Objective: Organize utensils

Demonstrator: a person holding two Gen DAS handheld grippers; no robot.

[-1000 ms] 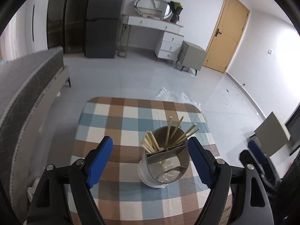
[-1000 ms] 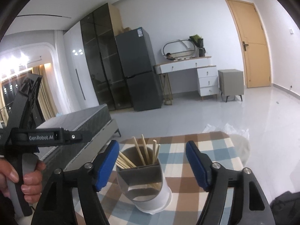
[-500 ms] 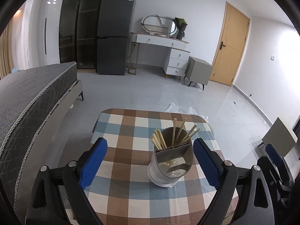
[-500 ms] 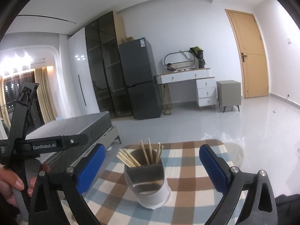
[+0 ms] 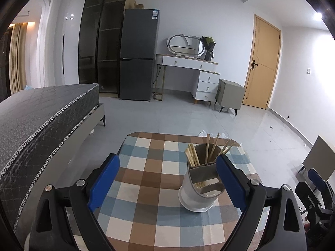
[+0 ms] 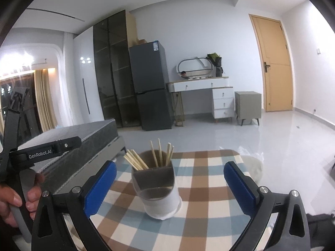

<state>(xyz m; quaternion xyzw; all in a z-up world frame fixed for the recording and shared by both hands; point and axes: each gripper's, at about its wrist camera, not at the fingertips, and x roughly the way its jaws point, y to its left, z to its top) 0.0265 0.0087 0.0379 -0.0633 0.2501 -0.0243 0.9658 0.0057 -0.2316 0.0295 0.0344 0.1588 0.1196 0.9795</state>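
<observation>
Left gripper (image 5: 167, 177) is spread wide w/ nothing between its blue pads; it sits low in the left wrist view, above the checked tablecloth (image 5: 146, 167). The utensil holder (image 5: 199, 190), white base w/ grey upper part, stands upright on the cloth at lower right of centre in that frame, partly behind the right-hand blue pad (image 5: 230, 182); can't tell if they touch. Chopsticks (image 5: 192, 156) stick up out of its back compartments: one bunch leaning left, a few more fanned to the right.

Right gripper (image 6: 169, 185) is also wide apart & holding nothing. In the right wrist view the holder (image 6: 159, 190) sits lower centre, between the two pads but clear of both, chopsticks (image 6: 136, 162) pointing up. The left hand (image 6: 18, 198) grips the other tool's handle at the lower left edge.

Bkgd: grey bed (image 5: 41, 115) at left, dark fridge (image 5: 138, 54) top centre, white dresser (image 5: 188, 71) beside it, wooden door (image 5: 261, 62) at right.
</observation>
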